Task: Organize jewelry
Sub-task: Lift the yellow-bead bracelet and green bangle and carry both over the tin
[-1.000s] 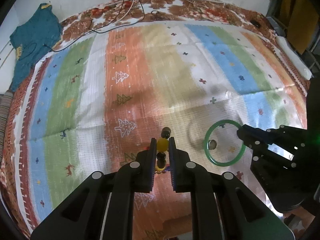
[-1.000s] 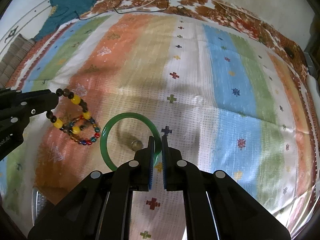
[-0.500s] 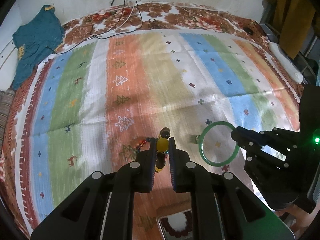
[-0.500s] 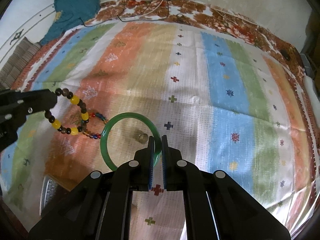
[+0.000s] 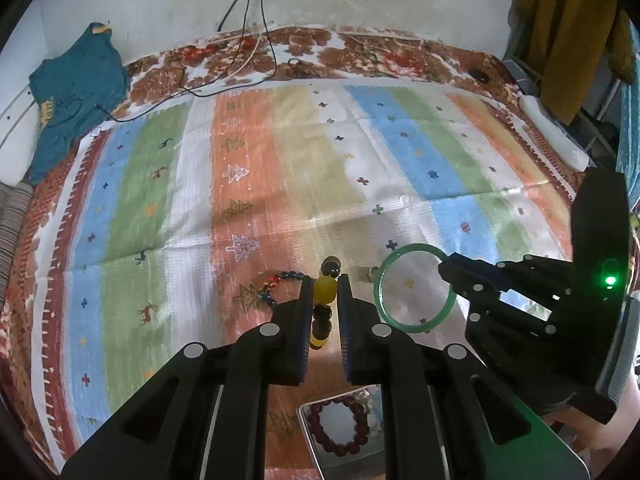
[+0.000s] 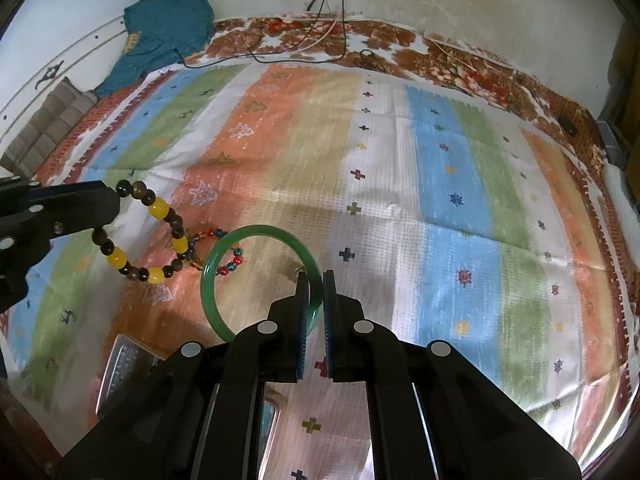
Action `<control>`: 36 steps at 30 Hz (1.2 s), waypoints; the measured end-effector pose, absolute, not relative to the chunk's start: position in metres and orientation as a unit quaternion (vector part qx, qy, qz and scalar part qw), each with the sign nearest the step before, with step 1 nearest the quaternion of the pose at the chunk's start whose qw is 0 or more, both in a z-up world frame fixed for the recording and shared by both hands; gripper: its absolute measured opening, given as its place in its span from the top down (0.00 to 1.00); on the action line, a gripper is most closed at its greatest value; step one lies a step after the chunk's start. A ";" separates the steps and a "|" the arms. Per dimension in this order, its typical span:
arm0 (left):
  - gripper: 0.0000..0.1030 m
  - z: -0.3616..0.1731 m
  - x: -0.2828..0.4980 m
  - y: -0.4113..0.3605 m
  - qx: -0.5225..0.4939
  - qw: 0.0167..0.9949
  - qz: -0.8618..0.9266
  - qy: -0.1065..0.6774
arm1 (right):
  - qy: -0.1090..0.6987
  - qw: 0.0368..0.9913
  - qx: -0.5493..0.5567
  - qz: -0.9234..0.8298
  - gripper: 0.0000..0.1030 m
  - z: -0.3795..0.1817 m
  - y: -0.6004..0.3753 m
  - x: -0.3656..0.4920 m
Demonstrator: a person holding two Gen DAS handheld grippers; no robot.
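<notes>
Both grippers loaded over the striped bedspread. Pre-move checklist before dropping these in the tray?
1. Left gripper grip on the yellow and dark brown bead bracelet: ok, a yellow bead sits clamped between the fingers and the loop hangs free.
2. Right gripper grip on the green glass bangle: ok, rim pinched.
3. Bangle and bead bracelet apart: ok, a gap shows in the right wrist view.
4. Metal tray within view: ok, below the left gripper, holding a dark red bead bracelet.
5. Tray room for both pieces: cannot tell, mostly hidden.
6. Small multicoloured bead bracelet and small ring: not ok, both lie on the bedspread.
</notes>
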State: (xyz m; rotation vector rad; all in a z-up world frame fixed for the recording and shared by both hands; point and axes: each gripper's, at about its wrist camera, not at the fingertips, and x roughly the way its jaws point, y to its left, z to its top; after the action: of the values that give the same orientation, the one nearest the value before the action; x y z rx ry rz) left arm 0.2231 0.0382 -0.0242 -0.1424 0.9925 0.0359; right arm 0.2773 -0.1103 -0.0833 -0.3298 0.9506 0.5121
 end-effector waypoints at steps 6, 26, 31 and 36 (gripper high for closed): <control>0.89 -0.013 0.211 0.034 -0.071 0.884 0.009 0.462 | 0.445 0.848 -0.155 0.243 0.92 -0.079 -0.113 0.270; 0.89 0.001 0.174 0.024 -0.078 0.895 -0.008 0.440 | 0.416 0.855 -0.154 0.267 0.92 -0.058 -0.122 0.233; 0.89 0.002 0.163 0.016 -0.073 0.896 -0.015 0.437 | 0.413 0.857 -0.155 0.267 0.92 -0.054 -0.127 0.224; 0.89 0.002 0.151 0.013 -0.070 0.898 -0.018 0.433 | 0.409 0.857 -0.156 0.273 0.92 -0.051 -0.131 0.211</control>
State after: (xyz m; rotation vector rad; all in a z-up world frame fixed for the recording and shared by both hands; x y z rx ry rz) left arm 0.1512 0.0127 0.0022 -0.1443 0.8973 -0.0369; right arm 0.2110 -0.1307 -0.0510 -0.3269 0.8597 0.5744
